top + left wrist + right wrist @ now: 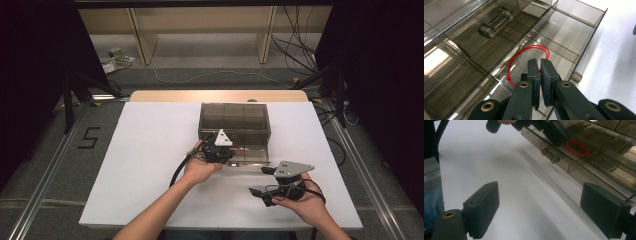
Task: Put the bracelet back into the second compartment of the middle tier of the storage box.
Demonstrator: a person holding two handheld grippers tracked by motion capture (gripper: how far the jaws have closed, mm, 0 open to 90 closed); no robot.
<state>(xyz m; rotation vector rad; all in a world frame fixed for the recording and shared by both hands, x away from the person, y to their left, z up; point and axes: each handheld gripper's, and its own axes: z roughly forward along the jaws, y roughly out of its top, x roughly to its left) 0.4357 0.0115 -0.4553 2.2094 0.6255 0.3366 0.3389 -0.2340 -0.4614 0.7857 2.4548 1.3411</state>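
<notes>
A smoky clear compartment box (pixel 235 122) stands open on the white table (pixel 150 165). A thin red loop (pixel 534 46) lies in one of its front compartments, and the same red loop (pixel 579 144) appears in the right gripper view. My left gripper (pixel 540 62) reaches into that compartment, its jaws pressed together with the red cord running in between their tips. From above, the left gripper (pixel 230 157) is at the box's front edge. My right gripper (pixel 257 181) is held open over the bare table right of the box front, jaws wide apart (pixel 542 205) with nothing between them.
The box has several empty compartments and a small latch (pixel 550 155) on its front wall. Wooden shelving (pixel 200 30) and cables (pixel 300 50) lie on the floor beyond the table. Metal rails (pixel 45 185) run along both sides.
</notes>
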